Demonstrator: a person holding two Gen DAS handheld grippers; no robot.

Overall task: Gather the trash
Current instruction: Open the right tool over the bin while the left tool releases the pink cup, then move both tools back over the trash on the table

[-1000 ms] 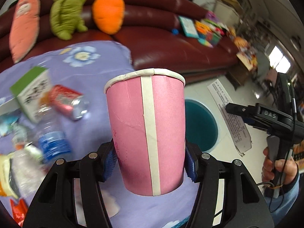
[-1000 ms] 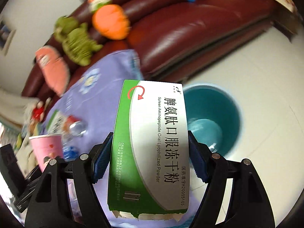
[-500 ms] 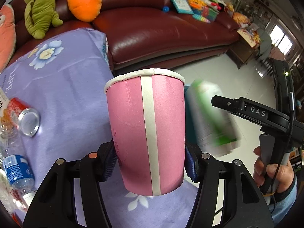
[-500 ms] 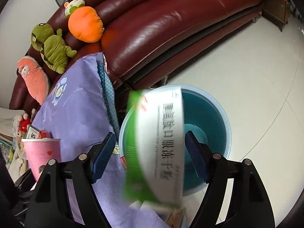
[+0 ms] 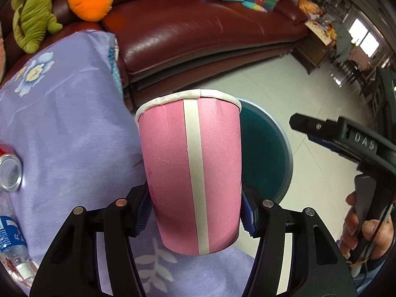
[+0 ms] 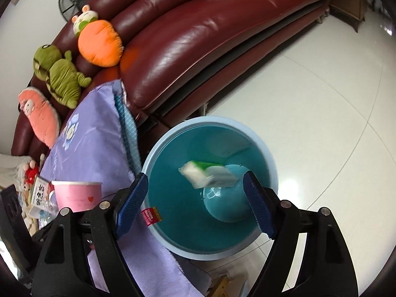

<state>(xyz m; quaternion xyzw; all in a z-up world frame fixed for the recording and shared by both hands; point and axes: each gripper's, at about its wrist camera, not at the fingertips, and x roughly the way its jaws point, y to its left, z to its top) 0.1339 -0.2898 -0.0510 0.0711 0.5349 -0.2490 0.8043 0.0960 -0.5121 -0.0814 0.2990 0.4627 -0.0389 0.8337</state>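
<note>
Sofa [image 6: 198, 37]: dark red leather, behind the table, with stuffed toys [image 6: 99, 42] along its back.
Tablecloth [image 5: 69, 123]: purple with flower print, covering the table next to the bin.
Bin [image 6: 269, 163]: blue, round, on the white floor just beside the table edge.
Right gripper [image 6: 195, 205]: above the bin mouth, jaws spread apart, nothing between the blue pads.
Left gripper [image 5: 195, 212]: over the table edge, jaws clamped on the cup.
Cup [image 5: 190, 168]: pink paper, white seam, upright, gripped near its base.
Box [image 6: 208, 175]: green and white, blurred, inside the bin.
Can [image 5: 10, 173]: on its side on the cloth, far left.
Bottle [image 5: 12, 242]: clear plastic, blue label, lying below the can.
</note>
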